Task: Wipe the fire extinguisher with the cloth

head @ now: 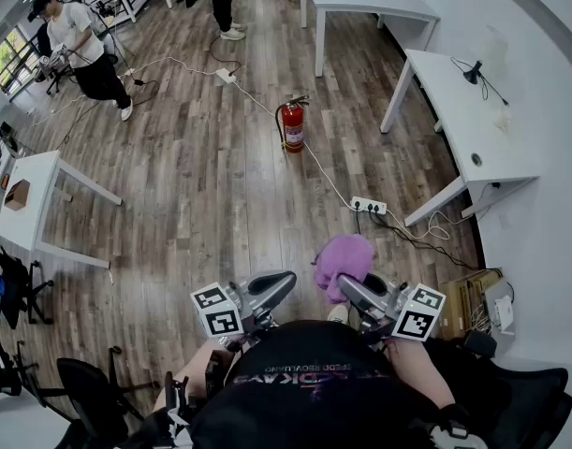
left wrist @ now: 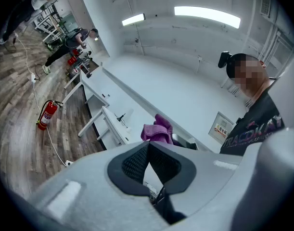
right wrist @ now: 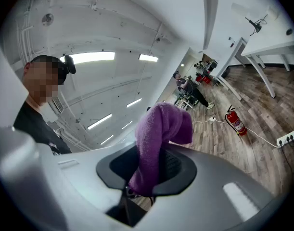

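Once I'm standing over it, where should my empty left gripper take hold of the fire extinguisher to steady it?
Probably the black handle at the top of the fire extinguisher, coming straight down from above. It stands upright on the floor, and its red body looks too wide and round for the left gripper.

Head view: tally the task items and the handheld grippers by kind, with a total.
fire extinguisher: 1
cloth: 1
grippers: 2 (left gripper, right gripper)
Total: 4
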A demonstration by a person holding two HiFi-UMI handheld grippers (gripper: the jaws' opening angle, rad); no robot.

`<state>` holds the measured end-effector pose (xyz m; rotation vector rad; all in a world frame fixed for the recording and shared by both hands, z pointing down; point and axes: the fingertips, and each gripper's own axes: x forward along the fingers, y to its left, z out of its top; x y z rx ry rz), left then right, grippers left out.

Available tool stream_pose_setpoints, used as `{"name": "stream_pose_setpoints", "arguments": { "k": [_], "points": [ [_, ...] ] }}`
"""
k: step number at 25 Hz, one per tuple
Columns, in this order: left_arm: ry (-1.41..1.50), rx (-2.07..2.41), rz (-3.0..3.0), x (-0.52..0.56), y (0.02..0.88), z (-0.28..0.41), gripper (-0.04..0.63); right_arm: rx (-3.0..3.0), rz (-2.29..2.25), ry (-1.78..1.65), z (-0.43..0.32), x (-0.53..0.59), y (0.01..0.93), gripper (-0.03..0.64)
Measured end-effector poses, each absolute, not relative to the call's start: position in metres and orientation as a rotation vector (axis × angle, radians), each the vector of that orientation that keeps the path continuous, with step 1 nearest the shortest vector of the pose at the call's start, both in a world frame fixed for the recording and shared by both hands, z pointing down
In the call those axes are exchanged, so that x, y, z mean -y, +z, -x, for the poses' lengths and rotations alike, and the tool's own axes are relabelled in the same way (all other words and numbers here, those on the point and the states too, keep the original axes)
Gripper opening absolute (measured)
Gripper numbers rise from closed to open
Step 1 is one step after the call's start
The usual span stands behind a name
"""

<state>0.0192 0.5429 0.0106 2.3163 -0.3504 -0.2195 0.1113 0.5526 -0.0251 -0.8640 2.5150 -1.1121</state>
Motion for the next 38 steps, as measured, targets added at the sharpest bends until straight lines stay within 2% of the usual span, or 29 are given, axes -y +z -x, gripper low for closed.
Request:
{"name": "stream_pose_setpoints", "arguments": {
  "k": [21,38],
  "points": [
    [-0.228,0.355,-2.306,-0.542,0.014,-0.003,-0.003,-2.471,0.86,-1.13,-0.102,-0.548,-0.023,0.095],
    [-0.211,0.344,-2.254,-0.525,0.035,0.092,-0.003,-2.429,0.917,-1.184,-0.016,-0.521,-0.011,0.094]
  ]
}}
